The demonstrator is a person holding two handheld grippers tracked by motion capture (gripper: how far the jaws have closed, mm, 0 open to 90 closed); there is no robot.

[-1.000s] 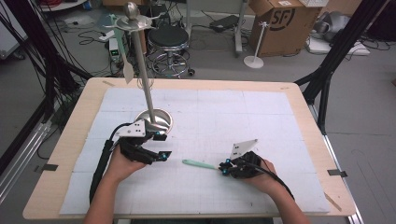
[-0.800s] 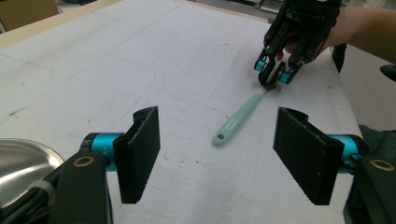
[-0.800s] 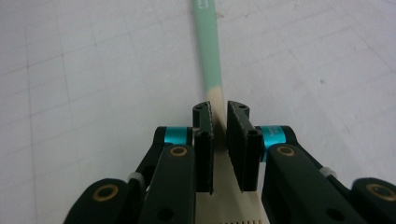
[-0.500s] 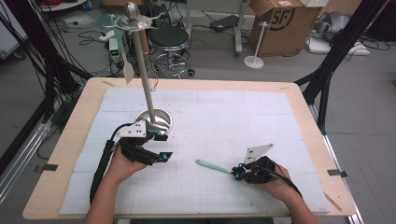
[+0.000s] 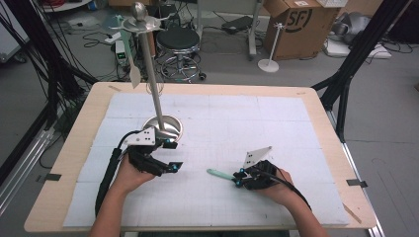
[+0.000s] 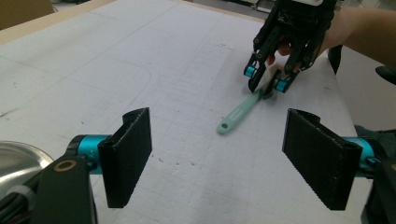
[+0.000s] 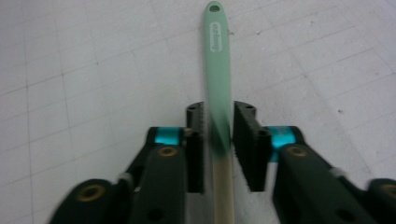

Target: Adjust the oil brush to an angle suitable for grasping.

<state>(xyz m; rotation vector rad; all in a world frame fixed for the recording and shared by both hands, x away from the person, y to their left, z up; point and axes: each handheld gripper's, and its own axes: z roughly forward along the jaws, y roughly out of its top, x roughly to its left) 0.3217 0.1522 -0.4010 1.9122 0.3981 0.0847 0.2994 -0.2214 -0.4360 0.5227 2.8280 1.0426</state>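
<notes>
Item: mint-green utensil handle [image 7: 218,56], clamped in your right hand-held gripper [image 5: 240,177], free end with hanging hole pointing toward the stand's steel base [image 5: 165,126], low over the desk [image 5: 296,123]. Left hand-held gripper [image 6: 217,158]: jaws just been opening, wide, nothing between them. Step: carrying. Next move likely calls for a steady lift toward the hanging stand [image 5: 148,74]

Mint-green handled utensil [image 7: 218,70] lies flat on the white mat, handle outward
</notes>
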